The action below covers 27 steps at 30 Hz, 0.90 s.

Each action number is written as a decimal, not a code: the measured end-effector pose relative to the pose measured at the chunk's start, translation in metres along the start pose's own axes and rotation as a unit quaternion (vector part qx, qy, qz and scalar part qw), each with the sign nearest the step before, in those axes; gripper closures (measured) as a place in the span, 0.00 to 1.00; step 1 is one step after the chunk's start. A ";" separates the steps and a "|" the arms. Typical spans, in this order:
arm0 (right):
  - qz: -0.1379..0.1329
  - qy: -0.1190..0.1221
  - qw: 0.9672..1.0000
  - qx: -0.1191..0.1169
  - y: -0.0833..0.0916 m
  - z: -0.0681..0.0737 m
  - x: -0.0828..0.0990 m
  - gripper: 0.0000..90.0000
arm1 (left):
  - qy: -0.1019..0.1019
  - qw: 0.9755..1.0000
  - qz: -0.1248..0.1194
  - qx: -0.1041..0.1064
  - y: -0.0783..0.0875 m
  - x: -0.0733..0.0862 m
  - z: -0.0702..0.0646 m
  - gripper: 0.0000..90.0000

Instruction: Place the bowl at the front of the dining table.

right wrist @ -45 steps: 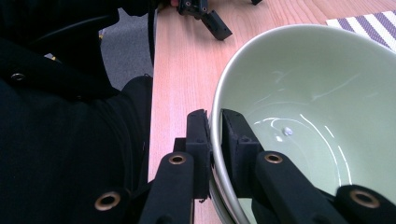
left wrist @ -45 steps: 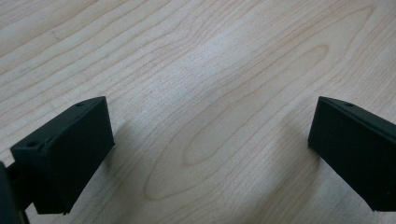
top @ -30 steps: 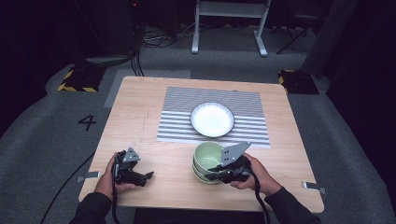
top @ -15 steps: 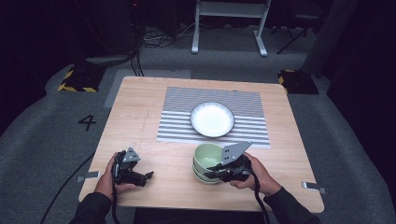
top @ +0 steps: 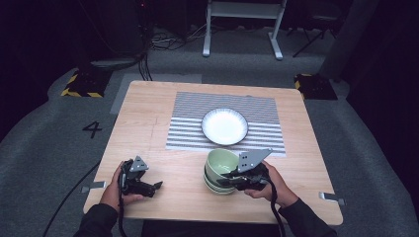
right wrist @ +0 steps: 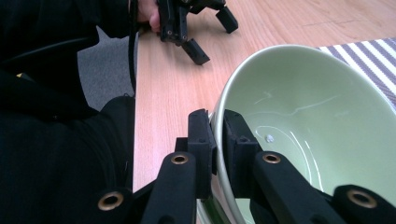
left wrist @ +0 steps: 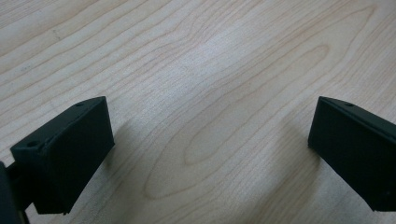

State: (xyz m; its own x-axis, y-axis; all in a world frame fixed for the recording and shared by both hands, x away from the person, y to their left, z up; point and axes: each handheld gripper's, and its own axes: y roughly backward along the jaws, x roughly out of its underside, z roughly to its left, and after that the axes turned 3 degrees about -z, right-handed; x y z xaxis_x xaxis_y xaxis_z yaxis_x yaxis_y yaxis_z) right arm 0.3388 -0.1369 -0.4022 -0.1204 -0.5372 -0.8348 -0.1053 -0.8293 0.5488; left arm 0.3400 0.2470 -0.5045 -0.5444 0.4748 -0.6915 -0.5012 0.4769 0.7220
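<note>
A pale green bowl [top: 222, 162] tops a short stack of bowls [top: 217, 185] near the table's front edge. My right gripper [top: 223, 178] is shut on the rim of that top bowl [right wrist: 308, 121], one jaw inside the wall and one outside. A white plate [top: 225, 126] lies on the striped mat [top: 188, 118] behind the stack. My left gripper [top: 154, 188] rests low over the wood at the front left, open, its two black jaws wide apart with only bare tabletop [left wrist: 210, 107] between them. It also appears far off as the left gripper [right wrist: 201, 35] in the right gripper view.
The wooden table [top: 143, 113] stands on grey floor with a painted number [top: 92, 129] to its left. A white frame's legs [top: 242, 24] stand beyond the far edge. Tape marks [top: 332, 197] stick out at the front corners.
</note>
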 end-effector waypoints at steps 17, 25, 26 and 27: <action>-0.029 0.002 0.999 0.039 0.016 -0.002 -0.011 0.92 | 0.000 1.000 0.000 -0.001 0.000 0.000 0.000 0.00; -0.039 0.004 0.997 0.062 0.024 -0.006 -0.018 0.92 | 0.000 1.000 0.000 -0.001 0.000 0.000 0.000 0.00; -0.039 0.005 0.997 0.065 0.025 -0.007 -0.019 0.92 | 0.000 1.000 0.000 -0.001 0.000 0.000 0.000 0.00; -0.039 0.007 0.997 0.067 0.025 -0.007 -0.019 0.92 | 0.000 1.000 0.000 -0.001 0.000 0.000 0.000 0.00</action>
State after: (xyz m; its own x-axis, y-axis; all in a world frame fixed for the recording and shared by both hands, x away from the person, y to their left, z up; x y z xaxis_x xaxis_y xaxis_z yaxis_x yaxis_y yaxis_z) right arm 0.3458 -0.1483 -0.3727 -0.0929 -0.4742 -0.8755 -0.2449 -0.8414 0.4817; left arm 0.3400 0.2472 -0.5045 -0.5442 0.4747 -0.6917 -0.5032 0.4751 0.7219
